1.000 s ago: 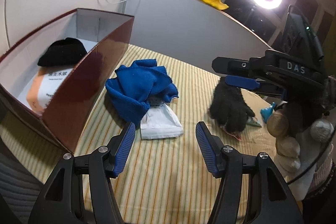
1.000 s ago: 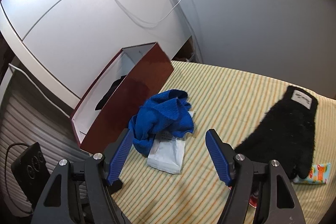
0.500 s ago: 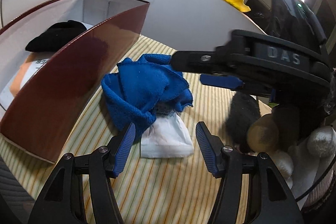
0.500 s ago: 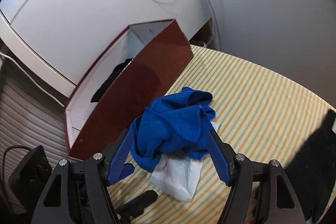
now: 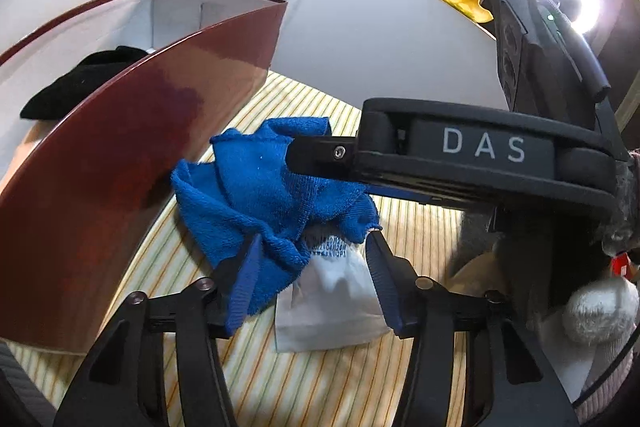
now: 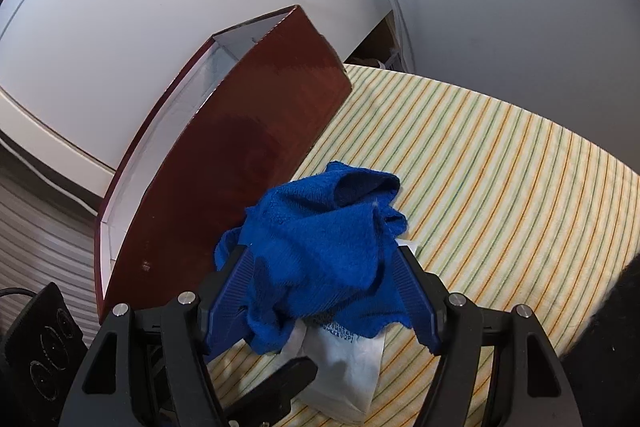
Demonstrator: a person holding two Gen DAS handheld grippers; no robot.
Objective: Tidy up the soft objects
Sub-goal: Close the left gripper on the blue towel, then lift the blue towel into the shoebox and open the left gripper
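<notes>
The left gripper has ribbed blue pads on black jointed fingers, and its jaws are closing. A lower fold of the blue towel and the upper edge of the white packet lie between them; whether the pads press on the cloth cannot be told, so no grasp is confirmed.

The right gripper straddles the same towel from the other side. Its jaws stand wide, with crumpled terry cloth filling the gap; contact at the pads cannot be told. In the left wrist view its black body, lettered DAS, crosses above the towel.

The blue towel is a loosely bunched, looped-pile cloth. It lies on the striped table cover, partly over the smooth white packet, which has small printed characters near its top.

Just beside the towel stands an open rectangular box with glossy dark-red outer walls and a white interior. A black fuzzy item rests inside it.
</notes>
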